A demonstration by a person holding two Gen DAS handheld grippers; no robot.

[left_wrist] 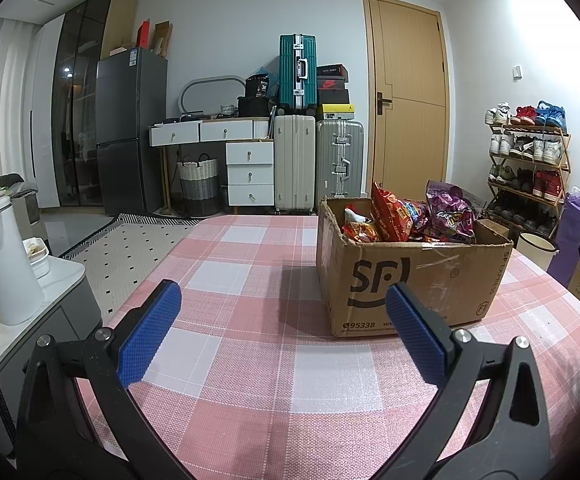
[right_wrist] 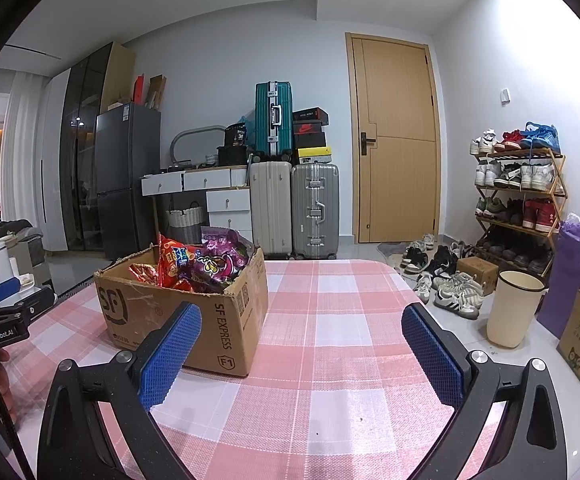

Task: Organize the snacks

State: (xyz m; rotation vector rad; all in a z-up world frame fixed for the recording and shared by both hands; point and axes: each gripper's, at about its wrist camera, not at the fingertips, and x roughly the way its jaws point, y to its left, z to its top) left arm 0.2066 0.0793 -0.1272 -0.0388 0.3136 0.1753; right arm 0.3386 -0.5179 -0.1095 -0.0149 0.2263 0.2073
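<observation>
Both the left gripper [left_wrist: 283, 300] and right gripper [right_wrist: 301, 322] gape wide, holding nothing, near the snack-filled cardboard box [left_wrist: 406, 280].

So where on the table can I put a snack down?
The checkered tablecloth is bare in front of the cardboard box and to its right, between it and the table's far edge. The box itself is crowded with snack bags. Both the left gripper and right gripper hover open.

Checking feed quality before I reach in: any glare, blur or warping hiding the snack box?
Left wrist view: cardboard box sharp, soft shadow on its left, door frame bowed by fisheye, dark corners. Right wrist view: box and snack bags clear, no glare; rim vignette only.
</observation>
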